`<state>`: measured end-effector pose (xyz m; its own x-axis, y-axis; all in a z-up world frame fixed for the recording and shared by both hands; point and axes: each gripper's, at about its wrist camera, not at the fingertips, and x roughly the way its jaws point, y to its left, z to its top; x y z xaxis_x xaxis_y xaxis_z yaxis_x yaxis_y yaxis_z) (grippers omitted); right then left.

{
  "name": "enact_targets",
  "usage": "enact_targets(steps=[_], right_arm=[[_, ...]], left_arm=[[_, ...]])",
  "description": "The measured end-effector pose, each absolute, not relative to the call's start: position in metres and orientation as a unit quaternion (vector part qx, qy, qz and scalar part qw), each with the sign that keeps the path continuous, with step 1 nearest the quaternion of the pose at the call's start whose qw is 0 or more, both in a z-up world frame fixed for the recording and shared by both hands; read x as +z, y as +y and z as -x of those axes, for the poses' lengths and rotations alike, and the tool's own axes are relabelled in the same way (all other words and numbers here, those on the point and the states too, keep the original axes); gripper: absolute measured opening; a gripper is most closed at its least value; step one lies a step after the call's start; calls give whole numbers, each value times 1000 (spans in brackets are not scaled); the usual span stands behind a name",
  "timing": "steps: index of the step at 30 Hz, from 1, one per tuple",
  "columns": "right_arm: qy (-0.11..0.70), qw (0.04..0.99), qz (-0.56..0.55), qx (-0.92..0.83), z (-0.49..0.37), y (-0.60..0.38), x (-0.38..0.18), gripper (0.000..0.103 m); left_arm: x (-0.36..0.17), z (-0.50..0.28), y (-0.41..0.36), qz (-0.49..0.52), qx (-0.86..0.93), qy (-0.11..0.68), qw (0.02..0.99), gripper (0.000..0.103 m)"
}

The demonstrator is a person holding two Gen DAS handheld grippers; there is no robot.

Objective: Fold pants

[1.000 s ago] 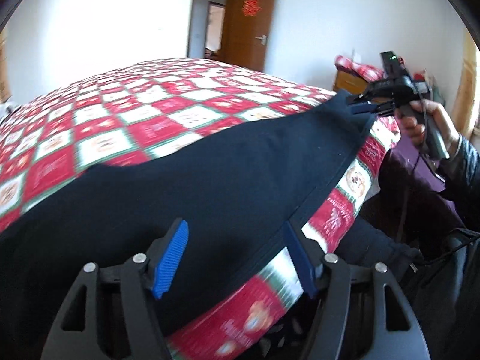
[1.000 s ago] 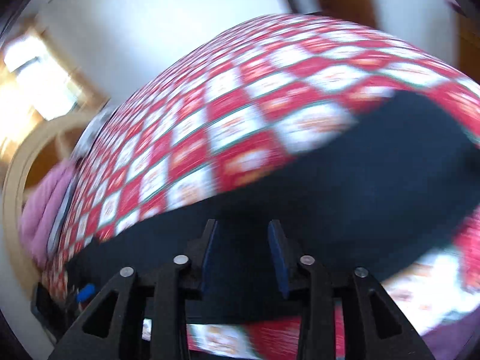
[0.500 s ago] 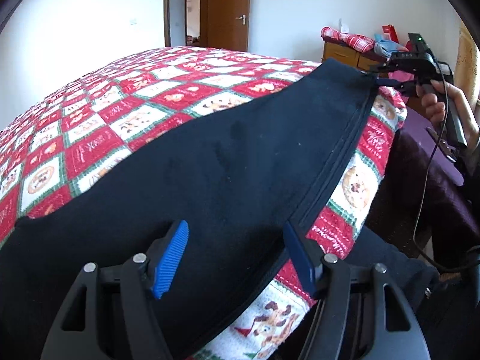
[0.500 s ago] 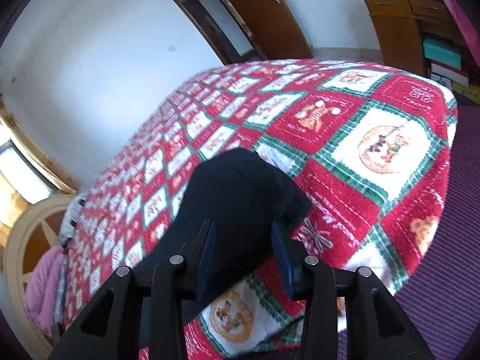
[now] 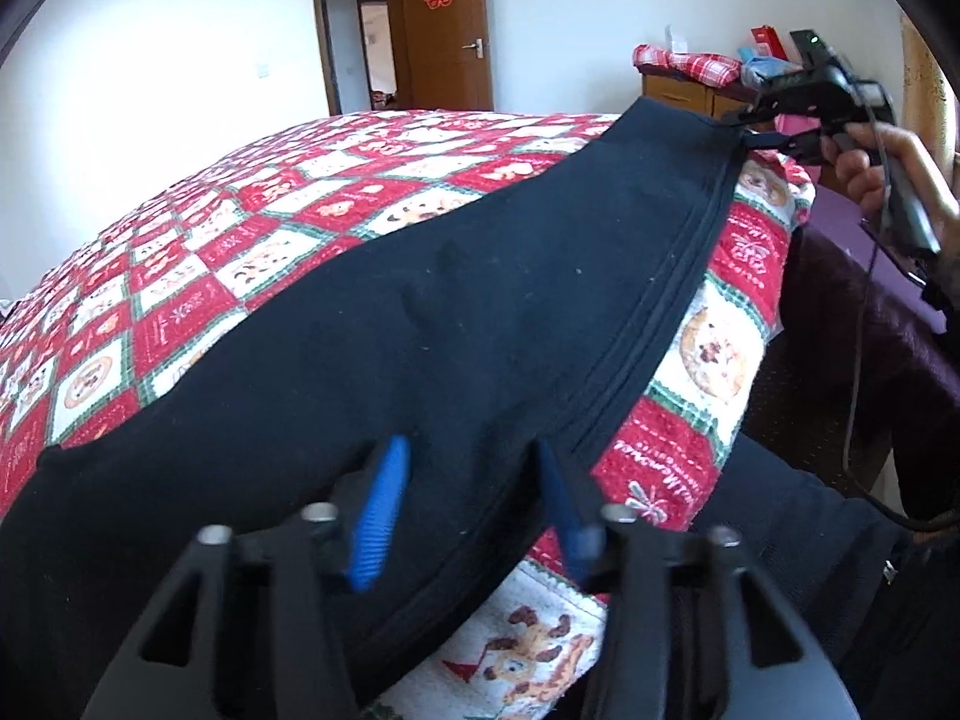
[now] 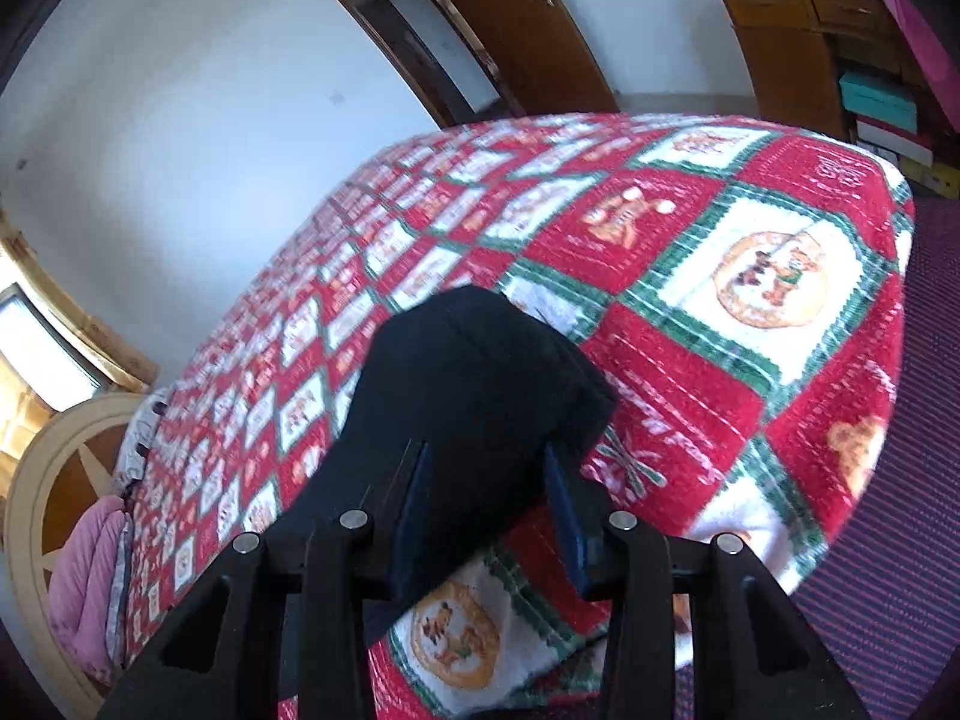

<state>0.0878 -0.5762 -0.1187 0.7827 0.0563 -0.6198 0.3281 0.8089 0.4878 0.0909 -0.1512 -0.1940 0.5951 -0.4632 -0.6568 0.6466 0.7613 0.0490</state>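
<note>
Pants (image 5: pixel 456 312), black, flat along the bed's (image 5: pixel 708 354) near edge: your left gripper (image 5: pixel 474 504) and right gripper (image 6: pixel 486 498), jaws just closing, each pinch an end; next, fold together evenly.

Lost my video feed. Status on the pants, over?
Left tongs and right tongs just closing, pants fabric between both. Pants flat on quilt, unfolded. Nothing in the way.

Left gripper (image 5: pixel 474 504) closing around black pants (image 5: pixel 420 312) on bed (image 5: pixel 198 240).
</note>
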Motion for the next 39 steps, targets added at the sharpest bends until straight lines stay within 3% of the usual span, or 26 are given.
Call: enact_targets(steps=[1, 4, 16, 26, 32, 34, 35, 39], right_arm=[[317, 898, -294, -80, -88, -576, -122, 12], [314, 901, -291, -76, -88, -577, -123, 4], [279, 922, -265, -31, -74, -564, -83, 3], [326, 898, -289, -63, -64, -578, -109, 3], [337, 888, -306, -65, -68, -592, -120, 8], [324, 896, -290, -93, -62, -595, -110, 29], [314, 899, -285, -109, -58, -597, -105, 33], [277, 913, -265, -138, -49, -606, -79, 35]], left_arm=[[-193, -90, -151, -144, -316, 322, 881, 26], [-192, -87, -151, -143, -326, 319, 878, 13], [-185, -89, -137, -104, -336, 328, 877, 7], [-195, -92, -129, -81, -340, 349, 870, 7], [-191, -91, -127, -75, -338, 346, 872, 7], [-185, -88, -124, -72, -339, 339, 875, 7], [-182, -87, -122, -70, -341, 336, 875, 7], [-173, -92, -120, -65, -343, 324, 879, 8]])
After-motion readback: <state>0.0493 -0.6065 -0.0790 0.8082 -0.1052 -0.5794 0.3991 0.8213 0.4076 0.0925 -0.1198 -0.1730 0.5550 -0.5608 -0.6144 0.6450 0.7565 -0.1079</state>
